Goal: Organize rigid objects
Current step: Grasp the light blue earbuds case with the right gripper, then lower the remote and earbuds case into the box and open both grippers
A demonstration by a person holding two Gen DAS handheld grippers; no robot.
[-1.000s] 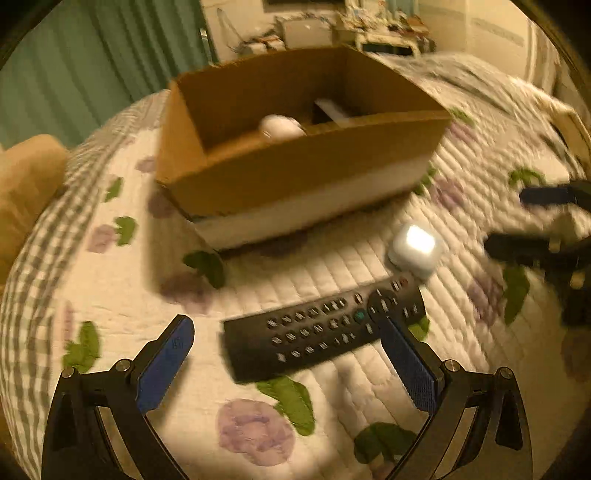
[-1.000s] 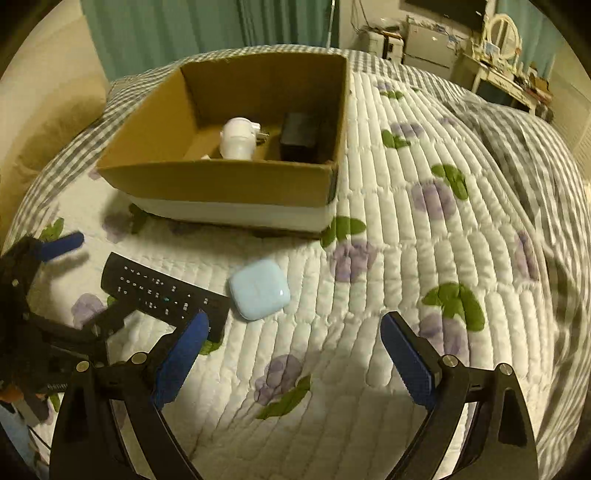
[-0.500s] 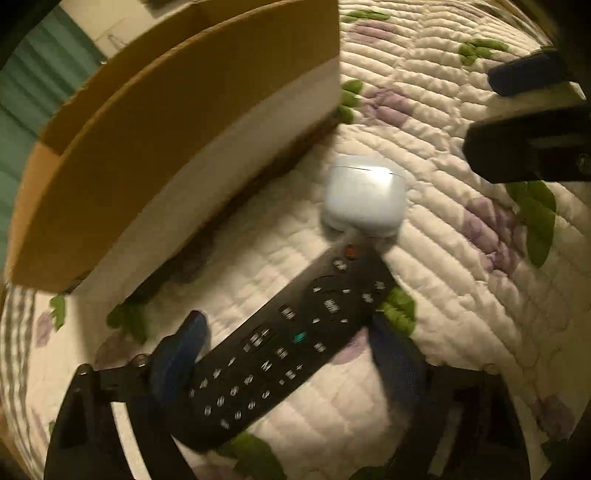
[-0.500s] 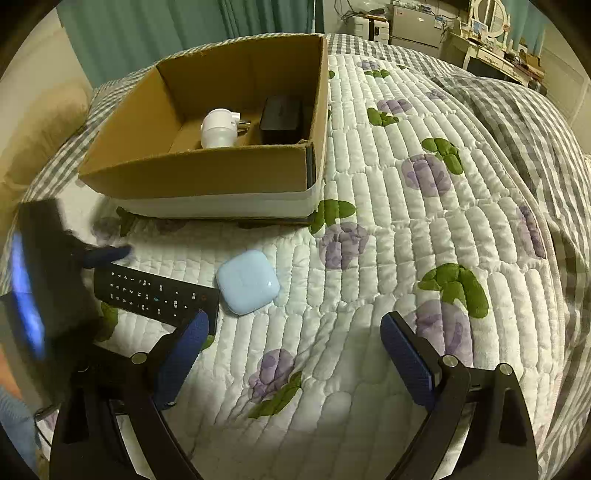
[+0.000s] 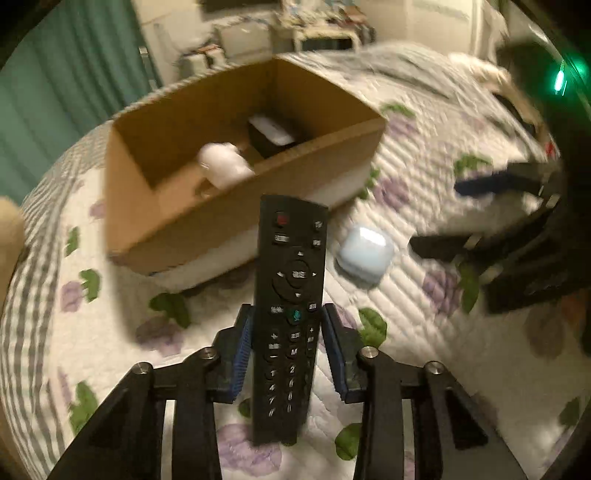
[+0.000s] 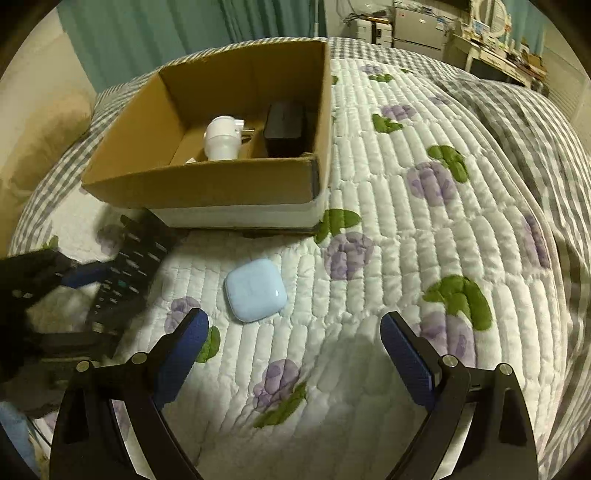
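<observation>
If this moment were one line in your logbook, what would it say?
left gripper: shut on remote | right gripper: open, empty | blue case: on quilt | box: holds white plug, black block

a white quilted bedspread (image 6: 388, 206) printed with purple flowers and green leaves fills most of the frame, edged by grey-and-white checked fabric (image 6: 517, 122) at right. teal curtains (image 6: 155, 33) hang across the upper left. a tan cushion (image 6: 40, 140) sits at far left. cluttered pale furniture (image 6: 491, 55) lines the upper right.
</observation>
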